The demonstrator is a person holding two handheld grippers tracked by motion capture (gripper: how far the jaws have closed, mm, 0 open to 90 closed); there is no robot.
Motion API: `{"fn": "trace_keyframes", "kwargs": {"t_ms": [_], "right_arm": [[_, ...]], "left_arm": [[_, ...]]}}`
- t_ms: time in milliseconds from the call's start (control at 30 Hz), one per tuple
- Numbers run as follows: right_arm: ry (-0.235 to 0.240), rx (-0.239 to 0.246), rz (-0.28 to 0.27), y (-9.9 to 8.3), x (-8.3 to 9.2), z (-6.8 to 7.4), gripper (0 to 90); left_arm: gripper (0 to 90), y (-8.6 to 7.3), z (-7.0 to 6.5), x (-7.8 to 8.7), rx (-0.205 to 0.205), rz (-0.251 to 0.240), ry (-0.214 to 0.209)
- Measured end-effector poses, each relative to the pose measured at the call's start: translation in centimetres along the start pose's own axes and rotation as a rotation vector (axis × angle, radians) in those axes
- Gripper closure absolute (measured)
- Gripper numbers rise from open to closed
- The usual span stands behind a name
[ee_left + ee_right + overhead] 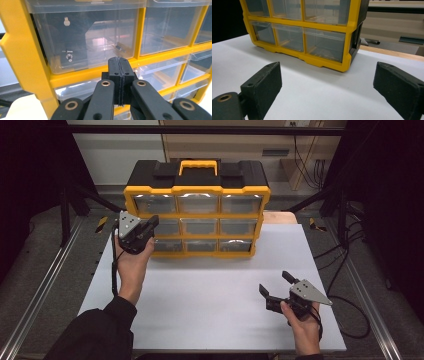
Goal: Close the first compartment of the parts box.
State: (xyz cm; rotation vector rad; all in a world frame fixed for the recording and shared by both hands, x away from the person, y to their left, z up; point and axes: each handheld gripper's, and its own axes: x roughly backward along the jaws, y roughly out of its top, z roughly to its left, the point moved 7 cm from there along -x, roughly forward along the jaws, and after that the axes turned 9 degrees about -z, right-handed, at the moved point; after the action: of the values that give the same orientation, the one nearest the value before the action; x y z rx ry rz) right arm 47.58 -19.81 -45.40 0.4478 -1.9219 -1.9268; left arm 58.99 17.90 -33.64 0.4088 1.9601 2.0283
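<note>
The yellow drawer cabinet [196,210] stands at the desk's [215,295] far edge. The left tongs [150,223], pressed together, hover at its left drawers; the right tongs [276,283] rest spread, well apart.

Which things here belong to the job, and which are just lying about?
In the job:
- yellow drawer cabinet, standing at the back of the white table
- its clear left-column drawer, right in front of the left gripper, jaws shut
- right gripper, jaws open, held off near the table's right edge

Just lying about:
- black cables on the floor at the right
</note>
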Motion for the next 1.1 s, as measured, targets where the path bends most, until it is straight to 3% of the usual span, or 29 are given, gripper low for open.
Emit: {"fn": "trace_keyframes", "kwargs": {"t_ms": [133,300,533,833,1100], "right_arm": [[0.002,-0.001,0.006,-0.1,-0.1,0.0,8.1],[-0.002,-0.013,0.003,-0.2,-0.1,-0.1,7.9],[-0.002,-0.007,-0.004,-0.1,0.0,-0.1,7.7],[-0.004,0.009,-0.002,0.1,0.0,0.1,7.4],[-0.012,0.004,-0.003,0.1,0.1,0.1,7.1]], "left_arm": [[88.1,-0.2,-0.1,0.8,0.019,-0.017,-0.007],[76.8,-0.4,-0.1,1.2,0.016,-0.018,-0.013],[49.8,-0.4,-0.6,2.2,0.024,-0.051,-0.031],[22.7,-0.6,-1.7,2.7,-0.006,-0.096,-0.112],[11.6,-1.3,-2.8,3.1,0.010,-0.091,-0.174]]}}
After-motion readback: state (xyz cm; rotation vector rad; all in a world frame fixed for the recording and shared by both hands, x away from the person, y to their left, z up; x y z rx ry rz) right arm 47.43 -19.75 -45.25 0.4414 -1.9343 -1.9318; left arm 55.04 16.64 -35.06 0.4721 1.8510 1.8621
